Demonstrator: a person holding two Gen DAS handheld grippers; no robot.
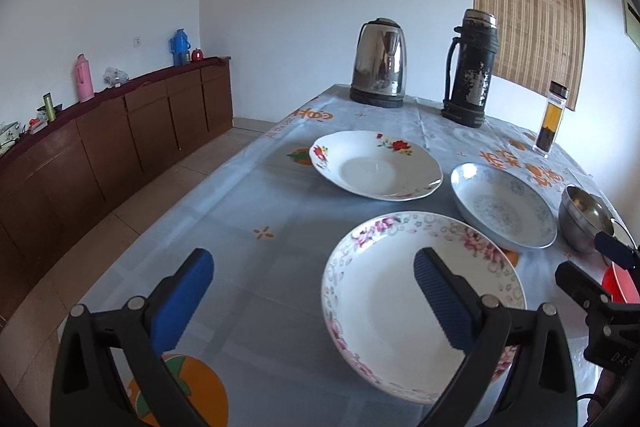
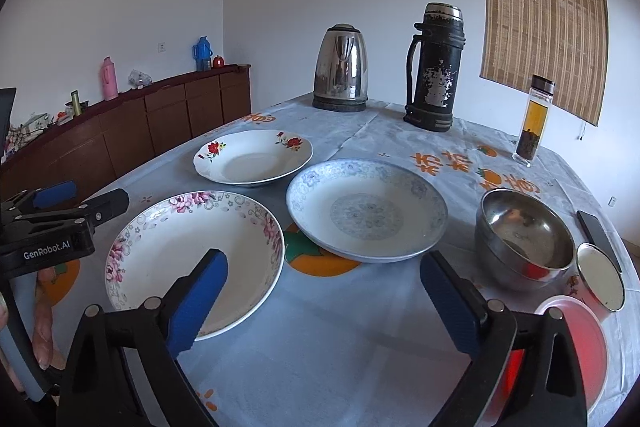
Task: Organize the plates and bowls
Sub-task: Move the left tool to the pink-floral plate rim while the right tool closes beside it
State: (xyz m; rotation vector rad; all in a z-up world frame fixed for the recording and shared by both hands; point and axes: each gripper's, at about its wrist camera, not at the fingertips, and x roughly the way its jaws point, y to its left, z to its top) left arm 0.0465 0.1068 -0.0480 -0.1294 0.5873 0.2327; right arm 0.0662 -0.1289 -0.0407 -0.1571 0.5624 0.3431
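Observation:
Three plates lie on the blue tablecloth. The pink-flowered plate point(image 1: 380, 291) point(image 2: 180, 247) is nearest. My left gripper point(image 1: 312, 267) is open above the table, its right finger over this plate's middle. My right gripper point(image 2: 324, 263) is open with only cloth between its fingers, its left finger over the same plate's right rim. Behind lie a red-flowered plate point(image 1: 376, 167) point(image 2: 252, 157) and a blue-patterned plate point(image 1: 504, 211) point(image 2: 366, 211). A steel bowl point(image 1: 586, 223) point(image 2: 524, 235) stands to the right, with a red bowl point(image 2: 576, 339) close to my right finger.
A steel kettle point(image 2: 340, 71), a black flask point(image 2: 434, 67) and a tea bottle point(image 2: 534, 119) stand along the table's far side. A small steel lid point(image 2: 600, 279) and a phone point(image 2: 598, 233) lie at the right edge. A brown sideboard point(image 1: 120, 131) lines the left wall.

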